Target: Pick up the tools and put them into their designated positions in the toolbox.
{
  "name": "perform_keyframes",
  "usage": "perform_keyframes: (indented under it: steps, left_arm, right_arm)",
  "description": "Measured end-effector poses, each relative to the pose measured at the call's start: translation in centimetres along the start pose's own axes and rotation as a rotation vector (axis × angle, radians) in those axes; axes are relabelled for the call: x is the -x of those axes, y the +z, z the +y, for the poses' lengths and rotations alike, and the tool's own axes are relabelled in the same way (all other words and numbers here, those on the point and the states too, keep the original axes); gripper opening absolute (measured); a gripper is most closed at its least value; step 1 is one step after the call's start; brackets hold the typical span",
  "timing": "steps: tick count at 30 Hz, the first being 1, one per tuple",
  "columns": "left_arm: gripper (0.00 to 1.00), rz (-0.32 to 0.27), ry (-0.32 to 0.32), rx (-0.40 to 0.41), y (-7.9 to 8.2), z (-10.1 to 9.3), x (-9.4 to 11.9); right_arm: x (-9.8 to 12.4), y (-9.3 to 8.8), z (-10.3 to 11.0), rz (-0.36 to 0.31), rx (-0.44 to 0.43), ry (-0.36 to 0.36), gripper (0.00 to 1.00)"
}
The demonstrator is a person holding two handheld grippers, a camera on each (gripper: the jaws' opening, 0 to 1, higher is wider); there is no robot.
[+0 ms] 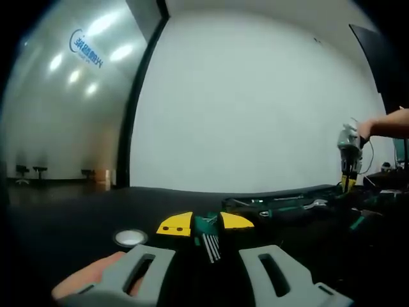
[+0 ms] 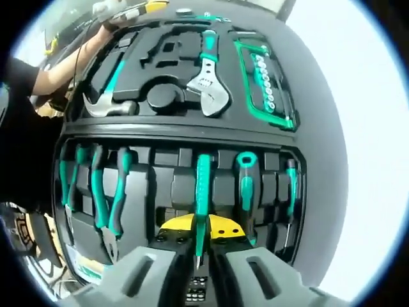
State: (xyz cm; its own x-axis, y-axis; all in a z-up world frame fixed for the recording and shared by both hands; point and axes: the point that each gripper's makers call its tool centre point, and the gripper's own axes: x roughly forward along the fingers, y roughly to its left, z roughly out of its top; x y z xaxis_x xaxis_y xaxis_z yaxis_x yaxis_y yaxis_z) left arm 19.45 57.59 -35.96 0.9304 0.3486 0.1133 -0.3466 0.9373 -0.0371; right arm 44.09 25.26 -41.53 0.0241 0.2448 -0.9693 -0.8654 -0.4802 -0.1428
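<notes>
The right gripper (image 2: 199, 265) hung over the open toolbox (image 2: 179, 125), its grey jaws pinched on a thin green-handled screwdriver (image 2: 202, 192) whose shaft ran down between them. The tool lay along a slot in the near half of the toolbox, with pliers (image 2: 105, 198) racked to its left and a second, stubbier screwdriver (image 2: 246, 182) just to its right. Whether it was seated in its slot could not be told.

The likely trouble was misalignment: the slots were narrow moulded channels in hard black plastic, so a slightly skewed shaft could ride up on a ridge and spring out on release, or knock its neighbour. The smooth rubbery handle could also twist in the flat jaws.

In the far half of the toolbox lay a bright steel adjustable wrench (image 2: 208, 80), a hammer (image 2: 105, 102) and a green-framed row of sockets (image 2: 265, 80).

The left gripper (image 1: 208, 272) stood with jaws apart and empty over a dark tabletop (image 1: 70, 211), near a yellow-and-green hex key set (image 1: 208, 233) awaiting pickup
</notes>
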Motion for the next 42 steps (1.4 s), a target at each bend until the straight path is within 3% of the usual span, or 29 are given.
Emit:
perform_keyframes:
  steps: [5,6,8,9,10,12,13,17,22,25,31,32,34,37,39,40,42]
  left_arm:
    - [0.14,0.001,0.002,0.0,-0.1,0.1,0.0]
    - [0.14,0.002,0.001,0.001,-0.1,0.1,0.0]
    - [0.14,0.003,0.002,0.001,-0.1,0.1,0.0]
    - [0.14,0.003,0.001,0.002,-0.1,0.1,0.0]
    - [0.14,0.003,0.001,0.002,-0.1,0.1,-0.1]
    - [0.14,0.002,-0.001,0.0,-0.1,0.1,-0.1]
    - [0.14,0.002,-0.001,-0.002,-0.1,0.1,-0.1]
    - [0.14,0.001,0.001,-0.001,-0.1,0.3,-0.1]
    - [0.14,0.007,0.002,-0.003,-0.3,0.2,-0.2]
    - [0.14,0.011,0.003,-0.002,-0.3,0.2,-0.1]
    - [0.14,0.013,0.005,-0.005,-0.4,0.2,-0.1]
    - [0.14,0.013,0.005,-0.004,-0.4,0.2,-0.1]
    - [0.14,0.012,0.006,-0.003,-0.4,0.2,-0.1]
    - [0.14,0.012,0.007,-0.003,-0.4,0.3,-0.1]
    - [0.14,0.013,0.006,-0.003,-0.4,0.2,-0.1]
    - [0.14,0.014,0.005,-0.003,-0.4,0.1,-0.1]
    - [0.14,0.019,0.0,-0.004,-0.5,0.0,0.0]
  right_arm:
    - [-0.7,-0.4,-0.7,-0.001,0.087,-0.08,0.06]
    - [-0.5,-0.4,-0.5,-0.011,0.069,-0.092,0.06]
    - [0.7,0.0,-0.6,-0.056,0.207,-0.085,0.07]
    - [2.1,-0.1,-0.2,-0.101,0.192,-0.078,0.07]
    - [3.3,0.4,0.3,-0.163,0.179,-0.06,0.07]
    - [7.2,4.8,3.4,-0.512,0.219,0.045,0.05]
    - [10.2,7.2,5.9,-0.73,0.254,0.11,0.05]
    - [17.6,10.6,11.5,-1.107,0.373,0.169,0.06]
    - [23.2,12.1,14.9,-1.41,0.384,0.237,0.06]
    - [24.6,12.5,16.9,-1.488,0.428,0.243,0.06]
    - [26.0,12.6,17.8,-1.551,0.431,0.258,0.08]
    - [26.1,12.6,17.7,-1.559,0.424,0.257,0.11]
    - [27.2,13.1,17.0,-1.64,0.33,0.222,0.15]
    - [30.2,12.6,14.4,-1.85,0.112,0.237,0.15]
    - [32.0,11.4,12.6,-1.977,0.029,0.178,0.18]
    - [33.0,10.7,11.3,-2.038,-0.04,0.145,0.24]
    - [34.8,9.6,10.1,-2.119,-0.056,0.027,0.38]
